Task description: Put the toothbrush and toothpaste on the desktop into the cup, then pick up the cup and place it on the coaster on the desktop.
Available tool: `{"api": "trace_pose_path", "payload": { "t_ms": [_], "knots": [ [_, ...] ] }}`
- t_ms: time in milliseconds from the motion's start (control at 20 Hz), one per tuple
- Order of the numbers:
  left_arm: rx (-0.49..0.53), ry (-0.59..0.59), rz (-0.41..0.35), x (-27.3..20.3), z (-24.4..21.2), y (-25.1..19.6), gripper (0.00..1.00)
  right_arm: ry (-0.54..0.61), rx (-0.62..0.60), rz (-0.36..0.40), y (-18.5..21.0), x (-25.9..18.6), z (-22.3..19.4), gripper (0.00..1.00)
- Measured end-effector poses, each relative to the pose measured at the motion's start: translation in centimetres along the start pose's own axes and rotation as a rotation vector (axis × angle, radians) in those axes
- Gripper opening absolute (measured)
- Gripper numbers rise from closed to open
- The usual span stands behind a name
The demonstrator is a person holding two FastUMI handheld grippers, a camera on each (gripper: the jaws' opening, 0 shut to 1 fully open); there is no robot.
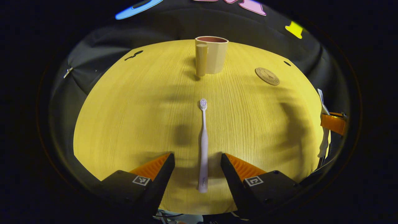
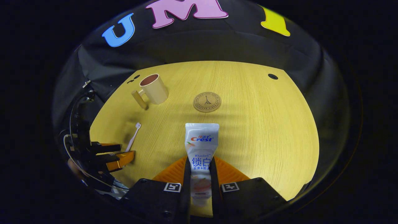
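Note:
A pale pink toothbrush (image 1: 203, 146) lies flat on the yellow desktop (image 1: 149, 105), bristles pointing away. My left gripper (image 1: 197, 163) stands open with its fingers either side of the handle, not touching it. The beige cup (image 1: 214, 54) stands upright at the far edge, handle toward me. A round cork coaster (image 1: 267, 76) lies to its right. My right gripper (image 2: 200, 169) is shut on the white toothpaste tube (image 2: 201, 146), held above the desktop and pointing at the coaster (image 2: 207, 102). The cup (image 2: 154, 88) and toothbrush (image 2: 133, 137) sit to its left, near the left gripper (image 2: 116, 155).
Black cloth surrounds the desktop (image 2: 264, 124) on all sides. A small dark hole (image 2: 273, 76) is in the far right corner of the desktop. Cables (image 2: 73, 124) hang by the left gripper at the table's near left edge.

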State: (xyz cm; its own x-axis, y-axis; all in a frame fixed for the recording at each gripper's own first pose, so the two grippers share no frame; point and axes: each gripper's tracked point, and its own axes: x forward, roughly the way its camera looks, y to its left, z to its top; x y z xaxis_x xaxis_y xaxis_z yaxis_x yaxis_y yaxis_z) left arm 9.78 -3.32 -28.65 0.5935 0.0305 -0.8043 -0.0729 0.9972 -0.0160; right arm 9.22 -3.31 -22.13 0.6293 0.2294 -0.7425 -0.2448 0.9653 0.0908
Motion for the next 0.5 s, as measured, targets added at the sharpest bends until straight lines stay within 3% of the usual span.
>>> {"api": "trace_pose_path", "payload": {
  "t_ms": [100,200,300,350,450,500],
  "knots": [
    [0.024,0.006,-0.013,-0.2,-0.1,-0.3,0.94,0.004,0.003,0.007,0.0,0.2,0.0,0.32],
    [0.065,0.014,-0.032,-0.2,0.2,-0.8,0.85,0.01,0.001,0.021,0.1,0.5,-0.1,0.26],
    [0.089,0.027,-0.041,0.4,0.5,-1.3,0.73,0.015,-0.003,0.031,0.3,0.9,-0.2,0.32],
    [0.091,0.023,-0.042,0.5,0.8,-1.6,0.52,0.016,-0.004,0.033,0.3,1.1,-0.1,0.32],
    [0.088,0.039,-0.038,0.5,1.0,-2.0,0.33,0.029,0.004,0.047,0.6,1.4,-0.1,0.32],
    [0.081,0.045,-0.04,0.3,1.1,-2.4,0.29,0.038,0.008,0.054,0.8,1.5,-0.1,0.32]
  ]
}}
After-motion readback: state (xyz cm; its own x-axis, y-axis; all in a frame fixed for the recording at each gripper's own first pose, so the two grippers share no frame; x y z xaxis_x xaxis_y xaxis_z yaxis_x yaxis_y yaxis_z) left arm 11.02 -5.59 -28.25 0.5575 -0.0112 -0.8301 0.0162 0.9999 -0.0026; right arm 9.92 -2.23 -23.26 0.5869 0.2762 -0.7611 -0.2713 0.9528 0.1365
